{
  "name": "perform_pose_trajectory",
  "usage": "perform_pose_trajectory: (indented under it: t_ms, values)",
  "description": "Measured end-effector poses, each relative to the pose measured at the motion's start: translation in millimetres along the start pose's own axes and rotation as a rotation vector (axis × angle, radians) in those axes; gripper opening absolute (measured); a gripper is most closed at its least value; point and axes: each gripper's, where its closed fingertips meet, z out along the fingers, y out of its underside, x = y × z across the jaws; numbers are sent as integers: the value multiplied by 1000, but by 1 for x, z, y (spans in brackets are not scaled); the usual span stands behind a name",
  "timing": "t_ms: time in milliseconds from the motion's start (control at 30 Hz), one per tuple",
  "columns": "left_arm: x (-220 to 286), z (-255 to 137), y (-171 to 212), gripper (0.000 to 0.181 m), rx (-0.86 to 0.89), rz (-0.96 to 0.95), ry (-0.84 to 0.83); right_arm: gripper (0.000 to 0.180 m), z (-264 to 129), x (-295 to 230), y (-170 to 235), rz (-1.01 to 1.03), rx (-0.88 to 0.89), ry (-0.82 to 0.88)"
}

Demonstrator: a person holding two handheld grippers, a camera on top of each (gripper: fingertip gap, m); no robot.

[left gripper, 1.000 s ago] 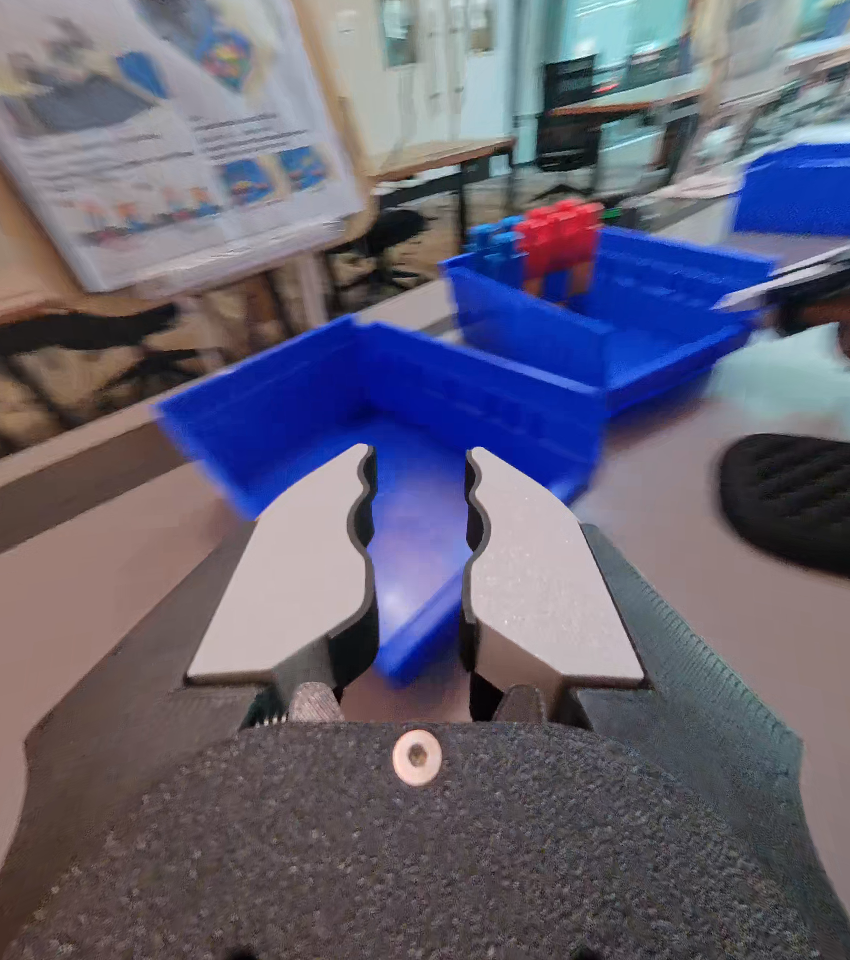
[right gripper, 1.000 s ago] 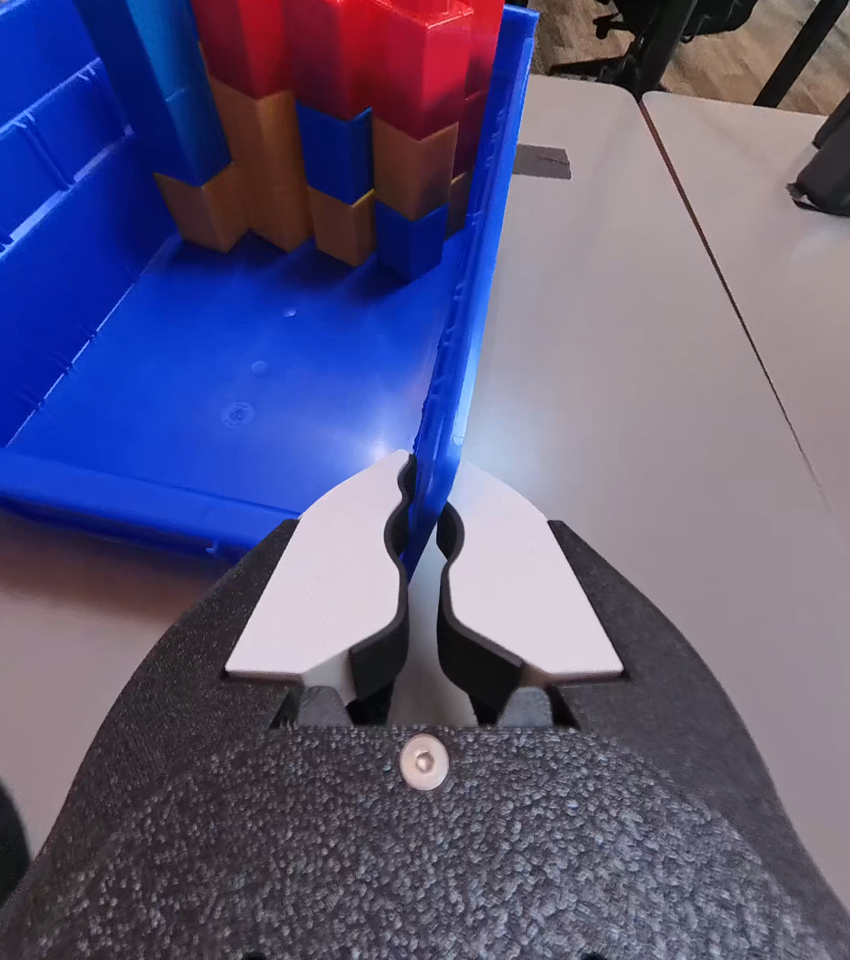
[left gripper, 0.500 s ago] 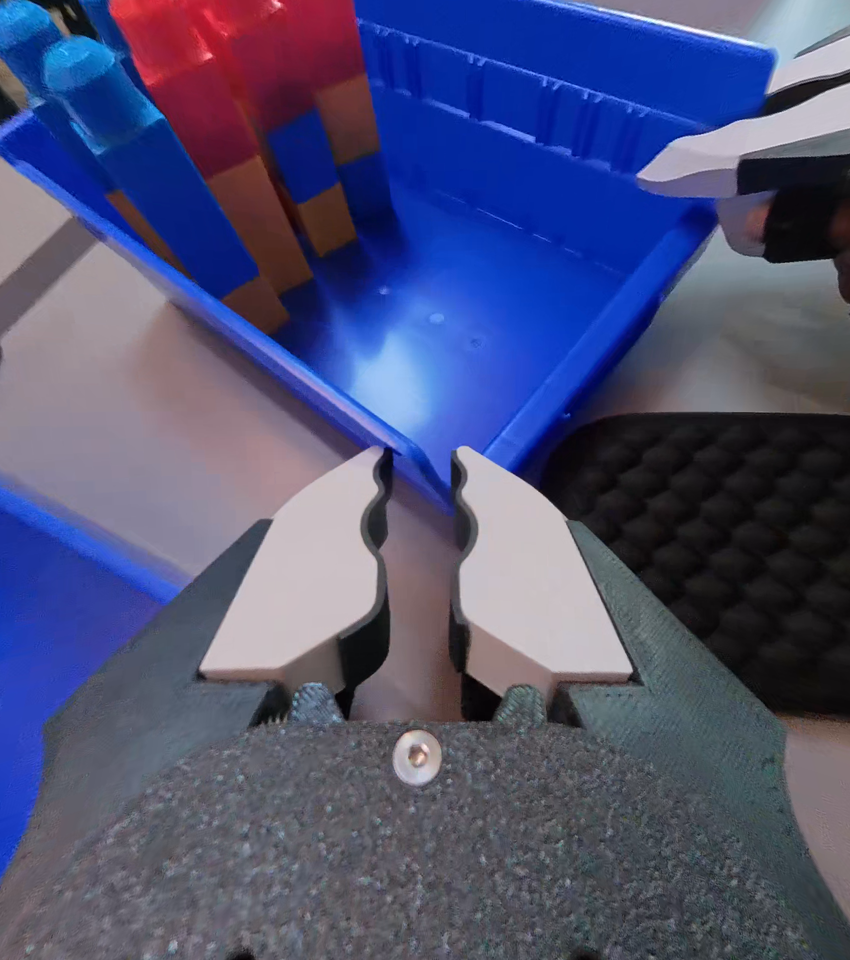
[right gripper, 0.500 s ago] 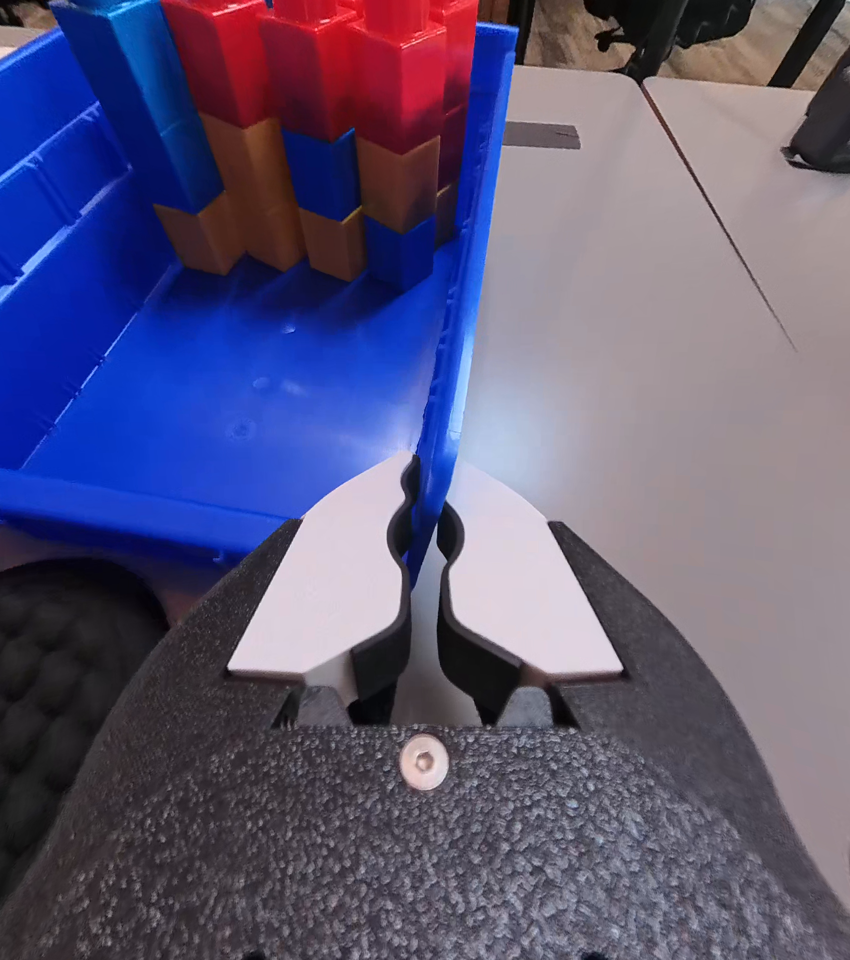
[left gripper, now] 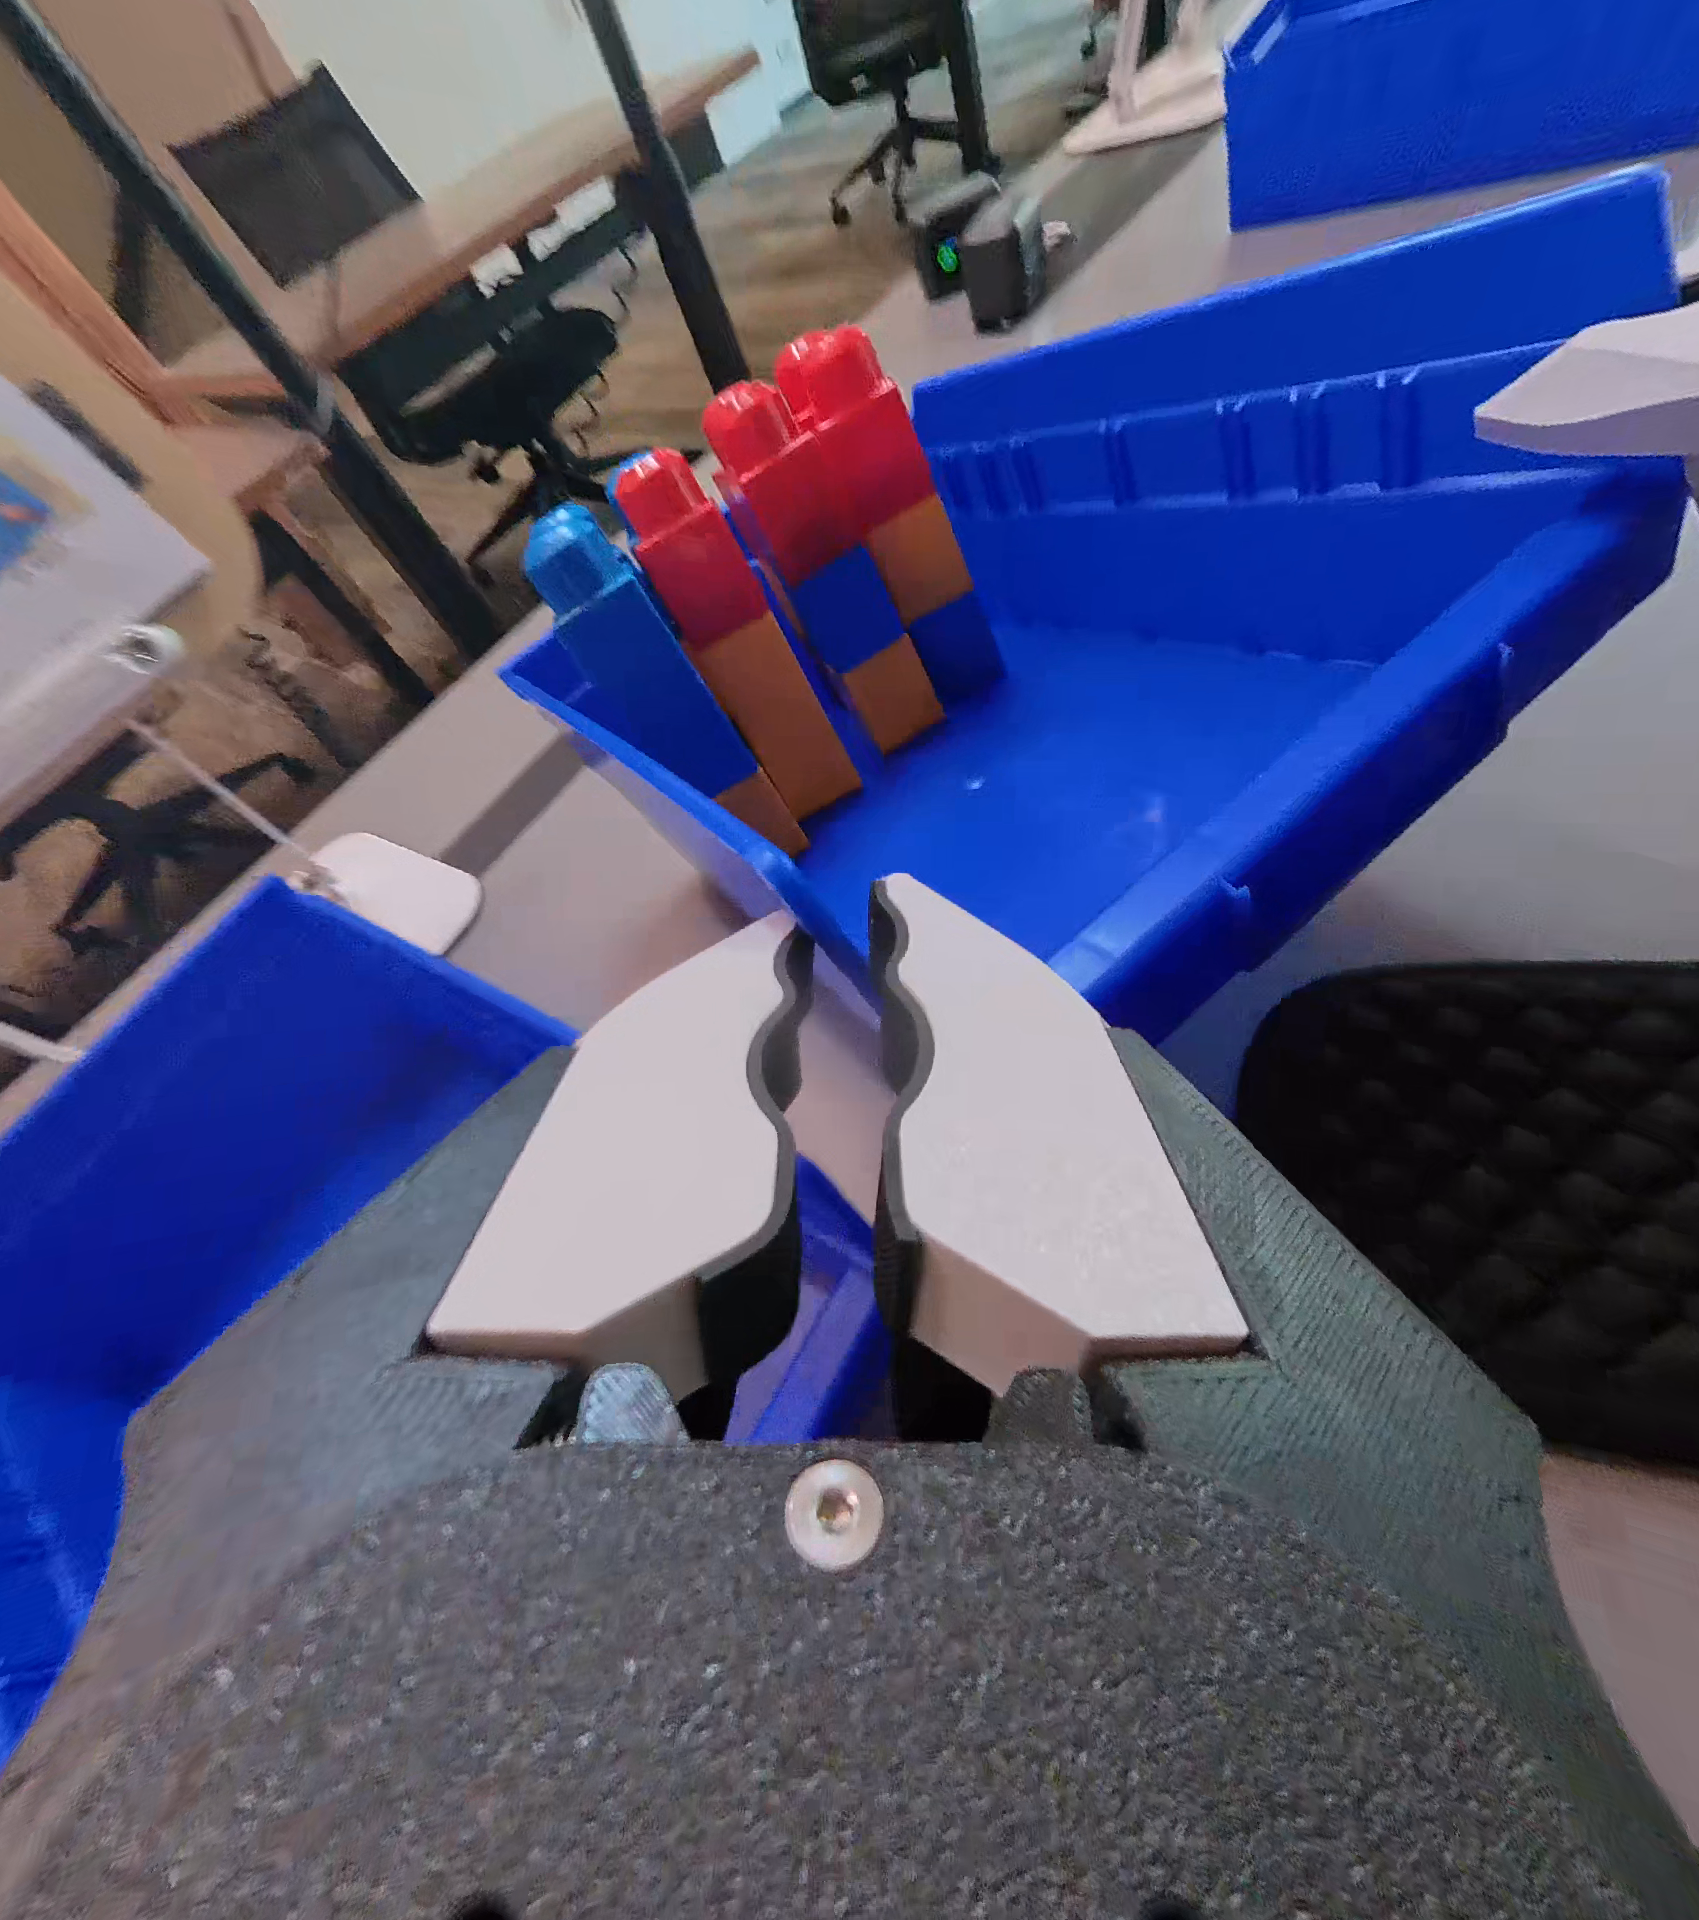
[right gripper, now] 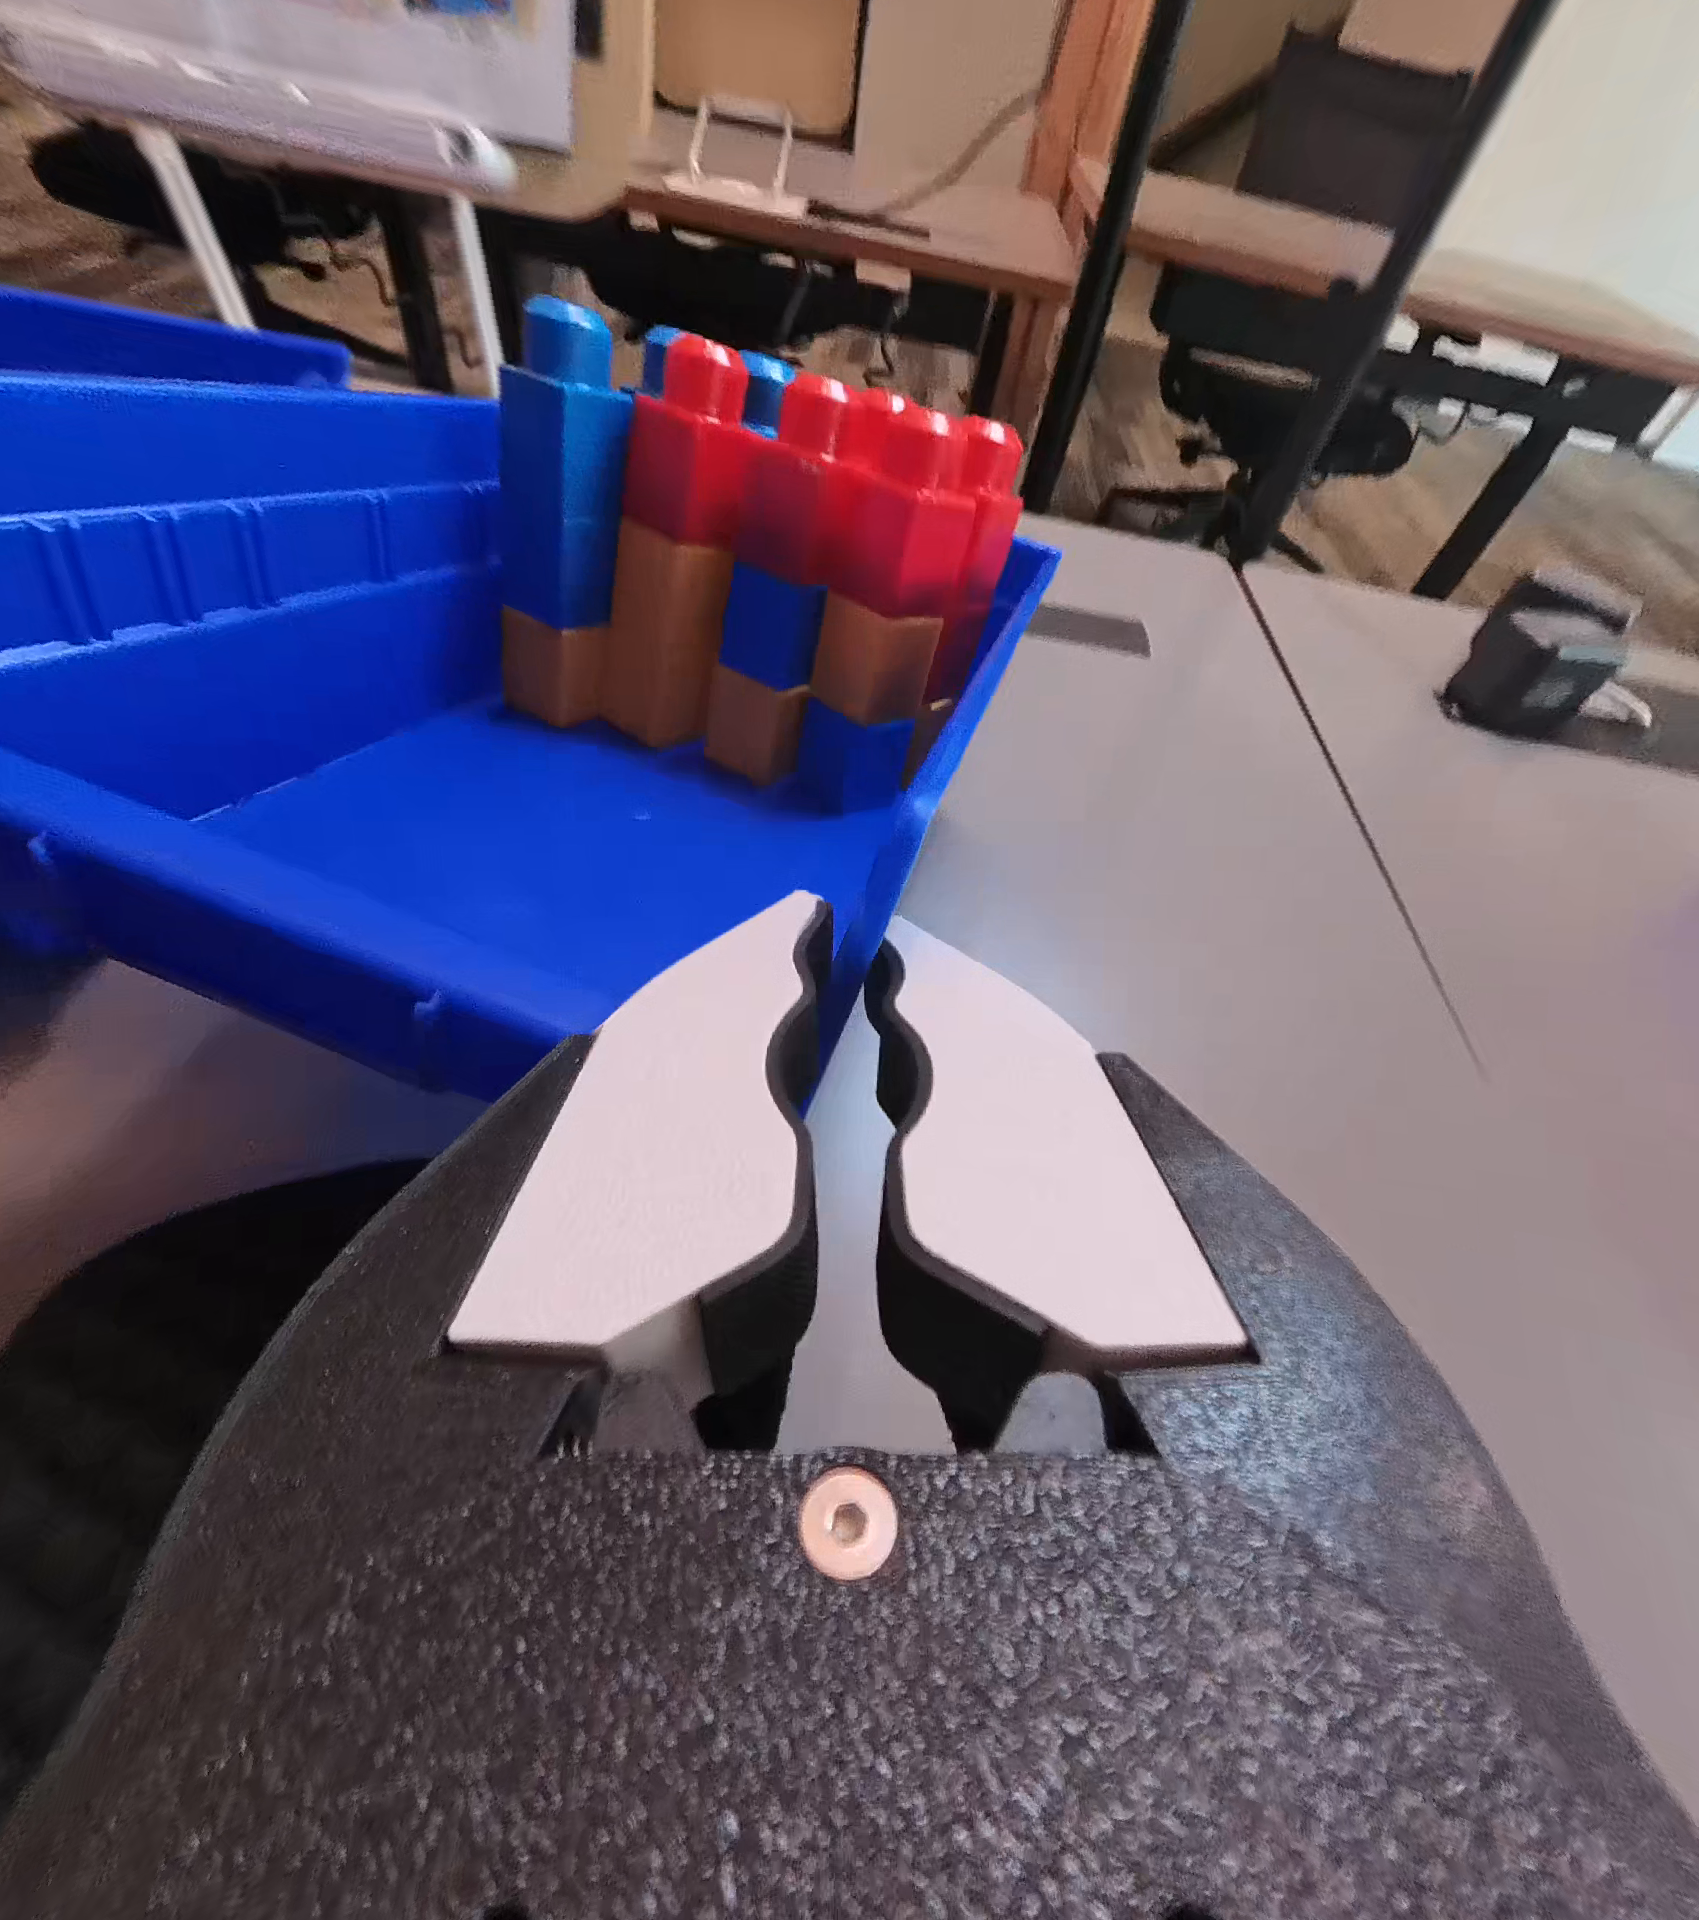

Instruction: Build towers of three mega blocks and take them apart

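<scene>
Now both tools pinch blue bin (right gripper: pixel 388 935) corners (towers (right gripper: pixel 762 582) inside).

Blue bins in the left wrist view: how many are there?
3. The middle bin holds the block towers; the near bin lies at lower left; the far bin stands at upper right. More may be out of view.

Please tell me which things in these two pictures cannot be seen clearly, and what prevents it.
- Towers, right wrist view: the back rows are hidden by the front ones, so no count.
- Right gripper: true contact with the bin wall is unclear.
- Second bin, left wrist view: its inside is covered by the left gripper and cut by the edge.
</scene>
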Motion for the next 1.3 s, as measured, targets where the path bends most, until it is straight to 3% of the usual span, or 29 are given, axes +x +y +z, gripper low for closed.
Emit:
perform_pose_trajectory:
  t_ms: [300, 567, 967, 1300]
  values:
    - [-66, -84, -36, 9, 175, 2, -207, 6, -21, -60, -96, -137, 208, -47]
    - [-128, -164, -31, 9, 211, -30, -388, 7, -16, -137, -162, -214, 328, -186]
    - [-219, -288, 45, 7, 106, -151, -715, 7, 25, -307, -201, -230, 397, -499]
    - [-273, -373, 133, 5, 51, -282, -964, 9, 47, -449, -176, -224, 410, -698]
